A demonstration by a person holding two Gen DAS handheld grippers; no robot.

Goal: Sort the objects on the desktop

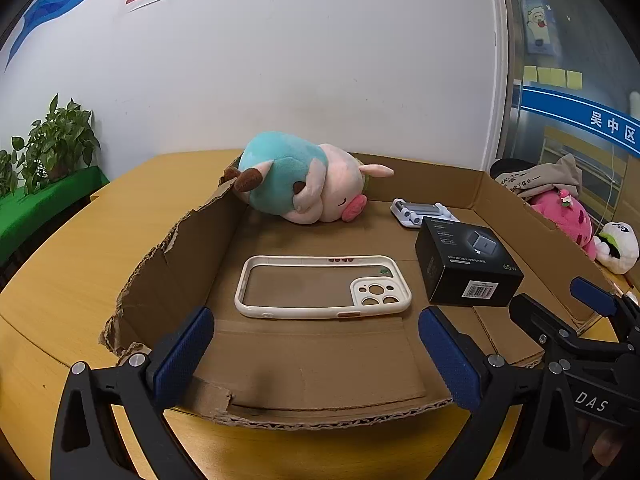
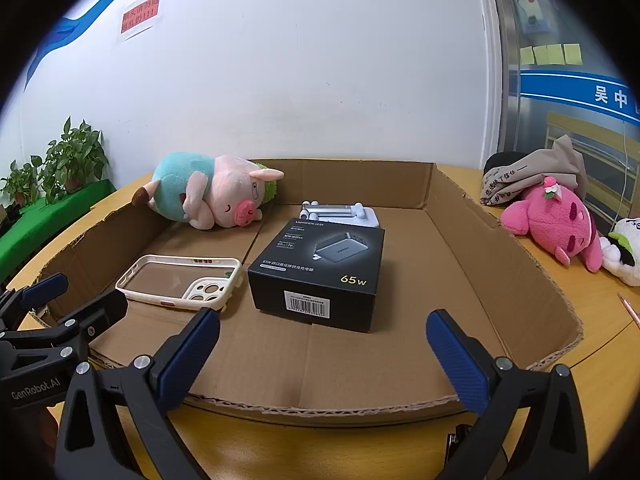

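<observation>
A shallow cardboard tray [image 1: 188, 280] [image 2: 500, 264] lies on the wooden table. In it are a cream phone case [image 1: 324, 290] [image 2: 180, 282], a black 65W charger box [image 1: 466, 264] [image 2: 320, 276], a white folding stand [image 1: 424, 210] [image 2: 340, 212], and a teal and pink pig plush [image 1: 296, 180] [image 2: 208, 196] at the back left. My left gripper [image 1: 316, 356] is open and empty at the tray's near edge, facing the case. My right gripper [image 2: 322, 360] is open and empty at the near edge, facing the box.
A pink plush [image 2: 556, 220], a white plush [image 2: 624, 248] and a beige cloth bag [image 2: 532, 176] lie on the table right of the tray. Potted plants [image 1: 60, 140] stand at the left on a green ledge. A white wall is behind.
</observation>
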